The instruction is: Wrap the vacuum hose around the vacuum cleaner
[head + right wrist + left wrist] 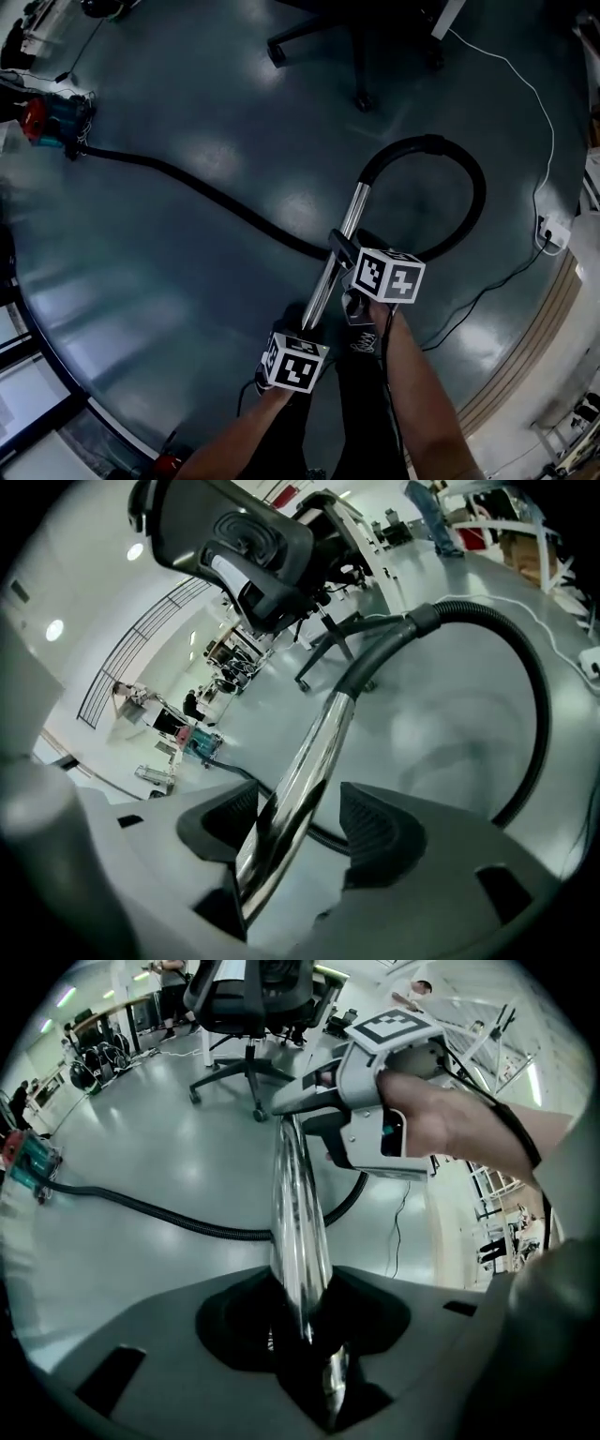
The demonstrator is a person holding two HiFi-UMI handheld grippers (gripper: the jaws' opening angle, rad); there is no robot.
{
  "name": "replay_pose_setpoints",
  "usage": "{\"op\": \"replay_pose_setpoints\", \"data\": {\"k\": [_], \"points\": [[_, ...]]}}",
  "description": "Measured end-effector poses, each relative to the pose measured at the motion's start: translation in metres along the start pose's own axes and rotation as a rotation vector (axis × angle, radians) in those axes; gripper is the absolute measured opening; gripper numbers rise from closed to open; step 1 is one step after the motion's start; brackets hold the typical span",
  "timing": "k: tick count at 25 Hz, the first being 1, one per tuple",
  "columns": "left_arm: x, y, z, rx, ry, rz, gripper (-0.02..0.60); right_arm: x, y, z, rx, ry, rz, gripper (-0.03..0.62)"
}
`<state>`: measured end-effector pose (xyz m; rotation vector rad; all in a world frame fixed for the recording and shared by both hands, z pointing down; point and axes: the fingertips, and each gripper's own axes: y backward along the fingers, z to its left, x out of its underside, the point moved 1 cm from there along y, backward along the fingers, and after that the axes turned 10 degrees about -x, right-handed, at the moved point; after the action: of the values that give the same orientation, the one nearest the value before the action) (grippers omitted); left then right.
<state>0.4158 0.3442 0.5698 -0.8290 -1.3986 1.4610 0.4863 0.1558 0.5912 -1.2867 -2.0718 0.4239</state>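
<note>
**Wand lifted in the tongs, hose stretched loose across the floor**

The left tongs (pixel 305 1333) are clenched on the lower end of the metal wand (pixel 345 223). In the left gripper view both dark pads press against the shiny tube. The right tongs (pixel 300 829) sit higher on the same wand and are released. In the right gripper view the pads stand apart with the tube running between them. It lies close to the left pad and shows a clear gap on the right.

In the head view the wand slants from about 6 o'clock up towards 1 o'clock. Its upper end passes into a black curved handle (pixel 398 150). From there the vacuum hose (pixel 216 202) sweeps round in a wide loop at 2 to 3 o'clock. It comes back under the wand near the right tongs, then snakes over the grey floor (pixel 169 300) towards 10 o'clock. There it joins the vacuum cleaner (pixel 52 117), a teal and red body well apart from both tongs. No part of the hose is wound round the cleaner.

An office chair (pixel 356 47) stands at 12 o'clock. A white cable (pixel 534 103) trails down the 2 o'clock side to a socket block (pixel 555 228) at 3 o'clock. Both of the person's forearms reach in from 6 o'clock.
</note>
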Motion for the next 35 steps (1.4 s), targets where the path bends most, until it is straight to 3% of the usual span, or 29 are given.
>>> {"op": "replay_pose_setpoints", "data": {"k": [3, 7, 8, 12, 15, 20, 24, 30, 32, 35], "points": [[0.011, 0.014, -0.009, -0.007, 0.035, -0.017, 0.161, 0.014, -0.007, 0.01, -0.008, -0.091, 0.016, 0.256], [0.022, 0.027, -0.023, 0.007, 0.065, -0.037, 0.163, 0.027, -0.009, 0.019, -0.001, -0.119, 0.039, 0.252], [0.024, 0.028, -0.024, 0.011, 0.073, -0.039, 0.163, 0.029, -0.008, 0.02, 0.002, -0.129, 0.038, 0.219], [0.031, 0.031, -0.029, 0.041, 0.103, -0.062, 0.166, 0.032, 0.0, 0.026, 0.02, -0.181, 0.014, 0.186], [0.033, 0.034, -0.029, 0.095, 0.125, -0.084, 0.166, 0.027, 0.007, 0.039, 0.009, -0.183, -0.005, 0.172], [0.034, 0.035, -0.03, 0.247, 0.181, -0.045, 0.166, 0.018, 0.023, 0.071, -0.059, -0.103, -0.012, 0.153], [0.033, 0.046, -0.021, 0.229, 0.11, -0.087, 0.167, 0.008, 0.036, 0.104, -0.128, -0.021, -0.025, 0.152], [-0.003, 0.09, 0.027, 0.15, -0.023, -0.256, 0.172, 0.015, 0.053, 0.129, -0.156, 0.133, 0.024, 0.147], [-0.036, 0.117, 0.049, 0.103, -0.11, -0.362, 0.172, 0.019, 0.06, 0.134, -0.16, 0.187, 0.033, 0.146], [-0.105, 0.17, 0.057, 0.027, -0.346, -0.559, 0.172, 0.02, 0.073, 0.143, -0.184, 0.237, 0.037, 0.146]]}}
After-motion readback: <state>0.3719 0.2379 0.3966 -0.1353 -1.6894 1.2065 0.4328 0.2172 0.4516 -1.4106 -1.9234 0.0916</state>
